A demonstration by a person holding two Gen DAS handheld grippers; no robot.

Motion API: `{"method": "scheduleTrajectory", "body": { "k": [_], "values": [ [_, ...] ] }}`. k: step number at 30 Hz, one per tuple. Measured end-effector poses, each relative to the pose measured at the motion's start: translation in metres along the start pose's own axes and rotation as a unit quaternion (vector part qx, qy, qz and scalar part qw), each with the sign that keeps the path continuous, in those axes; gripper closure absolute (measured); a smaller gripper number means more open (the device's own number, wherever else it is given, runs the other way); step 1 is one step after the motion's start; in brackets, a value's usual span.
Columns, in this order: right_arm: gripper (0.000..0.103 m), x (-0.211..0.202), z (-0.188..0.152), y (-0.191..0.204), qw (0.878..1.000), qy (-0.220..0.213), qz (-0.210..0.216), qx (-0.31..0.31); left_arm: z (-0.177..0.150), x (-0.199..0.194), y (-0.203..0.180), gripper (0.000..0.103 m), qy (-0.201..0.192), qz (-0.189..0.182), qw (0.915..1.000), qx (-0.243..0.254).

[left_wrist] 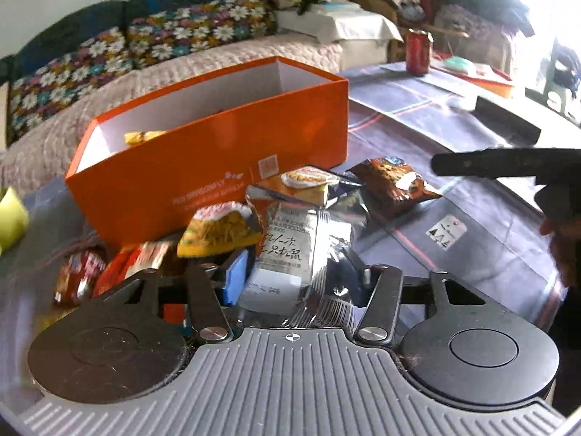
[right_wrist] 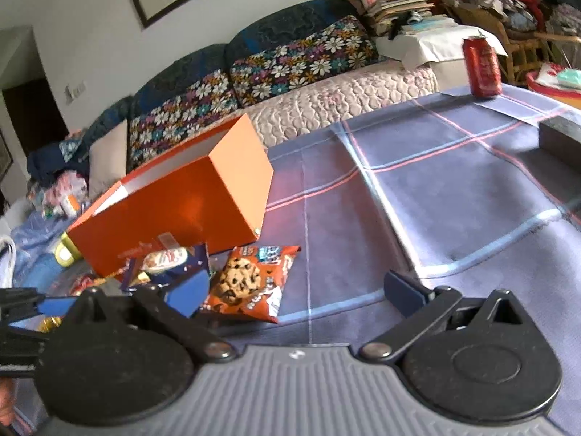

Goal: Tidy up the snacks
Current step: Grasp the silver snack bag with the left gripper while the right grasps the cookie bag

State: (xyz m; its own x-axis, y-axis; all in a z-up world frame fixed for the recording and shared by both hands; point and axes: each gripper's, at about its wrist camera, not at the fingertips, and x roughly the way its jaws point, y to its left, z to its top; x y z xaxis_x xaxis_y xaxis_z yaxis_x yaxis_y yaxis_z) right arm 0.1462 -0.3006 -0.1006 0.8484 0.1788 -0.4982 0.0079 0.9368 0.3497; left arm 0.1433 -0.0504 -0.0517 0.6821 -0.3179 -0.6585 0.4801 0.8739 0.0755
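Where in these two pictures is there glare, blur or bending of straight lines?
Left wrist view: the window corner at top right is blown out white; the silver packet glints; the orange box bows from the fisheye. Right wrist view: the cloth's stripes curve, a pale sheen crosses it, and the edges look soft.

A checked tablecloth point(right_wrist: 454, 189) carries an orange box point(left_wrist: 218, 167), snack packets point(left_wrist: 394, 185) and a can point(right_wrist: 483, 69).

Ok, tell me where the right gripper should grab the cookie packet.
Grip the cookie packet by its crimped right edge, coming from the bare tablecloth side. It lies flat, and the snack pile crowds its left. The right gripper is open beside it.
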Motion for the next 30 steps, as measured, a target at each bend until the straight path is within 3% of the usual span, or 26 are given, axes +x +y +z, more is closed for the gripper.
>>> {"method": "scheduleTrajectory", "body": {
  "k": [2,8,11,15,16,18,25,30],
  "values": [
    [0.001,0.005,-0.001,0.009,1.0,0.006,-0.005,-0.021,-0.008,-0.012,0.0,0.097,0.002,0.003,0.9997,-0.025],
    [0.001,0.021,-0.005,0.034,0.997,0.02,-0.018,-0.079,-0.043,-0.037,0.009,0.096,0.019,-0.012,0.9945,-0.102],
    [0.001,0.033,0.002,0.048,0.994,0.013,-0.024,-0.104,-0.052,-0.038,0.018,0.092,0.028,-0.03,0.9892,-0.141],
    [0.002,0.057,0.002,0.061,0.986,0.02,-0.061,-0.156,-0.055,-0.038,0.021,0.085,0.032,-0.022,0.9884,-0.147],
    [0.012,0.059,0.002,0.059,0.986,0.029,-0.064,-0.152,-0.056,-0.039,0.021,0.085,0.029,-0.019,0.9884,-0.148],
    [0.062,0.055,0.003,0.051,0.989,0.026,-0.043,-0.138,-0.056,-0.038,0.021,0.08,0.029,-0.011,0.9887,-0.146],
    [0.061,0.027,-0.009,0.035,0.992,0.042,-0.008,-0.121,-0.058,-0.038,0.017,0.07,0.031,0.001,0.9903,-0.136],
    [0.06,-0.002,-0.022,0.028,0.992,0.051,0.0,-0.118,-0.048,-0.042,0.01,0.045,0.007,0.01,0.9928,-0.119]
  ]
}}
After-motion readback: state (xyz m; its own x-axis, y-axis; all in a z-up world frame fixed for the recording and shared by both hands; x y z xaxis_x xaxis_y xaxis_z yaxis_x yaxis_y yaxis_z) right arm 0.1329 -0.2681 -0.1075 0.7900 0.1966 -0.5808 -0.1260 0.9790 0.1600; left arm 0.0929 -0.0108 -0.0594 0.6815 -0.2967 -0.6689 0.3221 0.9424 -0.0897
